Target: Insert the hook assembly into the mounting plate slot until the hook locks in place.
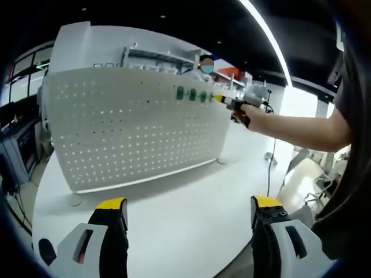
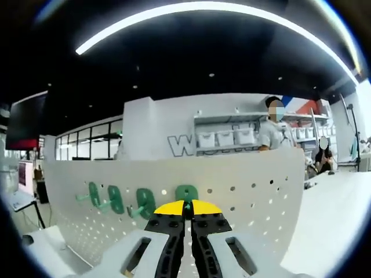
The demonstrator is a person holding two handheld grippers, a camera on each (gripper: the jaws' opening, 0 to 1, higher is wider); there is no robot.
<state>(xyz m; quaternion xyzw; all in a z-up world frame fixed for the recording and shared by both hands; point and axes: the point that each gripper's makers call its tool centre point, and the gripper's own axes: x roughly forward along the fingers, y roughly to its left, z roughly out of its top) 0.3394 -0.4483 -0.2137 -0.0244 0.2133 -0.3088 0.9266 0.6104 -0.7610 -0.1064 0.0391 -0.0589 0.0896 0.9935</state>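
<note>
Right gripper (image 2: 186, 209) at the pegboard, jaws pressed together, yellow tips meeting on a sliver of green just below the fourth green hook (image 2: 186, 193) — judged to be clamped on that hook assembly, though the held part is mostly hidden behind the tips. Directly ahead along the jaw axis: the white perforated mounting plate (image 2: 255, 191), standing upright, its face square to the jaws. To the left of the held hook, in a row along the same line of holes: three more green hooks (image 2: 116, 198), backs flat on the plate, arms pointing out from the board toward the camera. Seen from the left gripper view: the right gripper (image 1: 237, 103) out at the far upper edge of the plate (image 1: 127, 127), nose at the end of the green row (image 1: 191, 94), a person's bare forearm (image 1: 301, 128) behind it. Left gripper (image 1: 188, 217) well back from the board, over the white table (image 1: 185, 202), jaws spread wide, nothing between them. Nearer by far: the right. Coming move, as a guess: straight push forward into the plate along the jaw axis, then a small drop to lock.
</note>
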